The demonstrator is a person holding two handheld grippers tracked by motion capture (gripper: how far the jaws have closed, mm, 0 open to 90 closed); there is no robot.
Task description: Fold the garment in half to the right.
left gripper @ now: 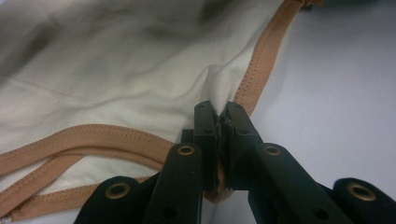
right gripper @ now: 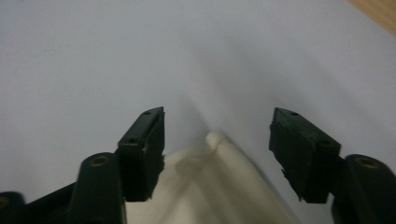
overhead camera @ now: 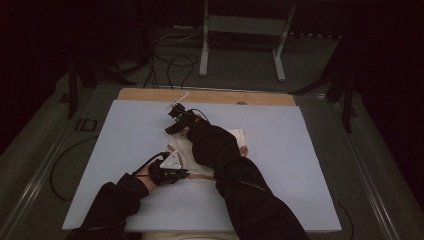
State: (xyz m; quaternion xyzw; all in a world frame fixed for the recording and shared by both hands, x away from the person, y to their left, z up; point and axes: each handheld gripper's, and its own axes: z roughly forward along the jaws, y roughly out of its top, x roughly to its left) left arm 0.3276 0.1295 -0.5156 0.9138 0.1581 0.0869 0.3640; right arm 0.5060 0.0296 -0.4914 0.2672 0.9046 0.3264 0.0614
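While the left tongs [left gripper: 222, 122] pinch the cloth's [left gripper: 116, 79] tan trim [left gripper: 261, 60], the right tongs [right gripper: 217, 137] gape wide over its corner.

The high view looks forward and down on the table [overhead camera: 125, 150] from afar; both gripper views look close along their jaws, sharing the cream cloth [left gripper: 116, 84].

Metal frame legs [overhead camera: 204, 55], black cables [overhead camera: 172, 62] on floor beyond table.
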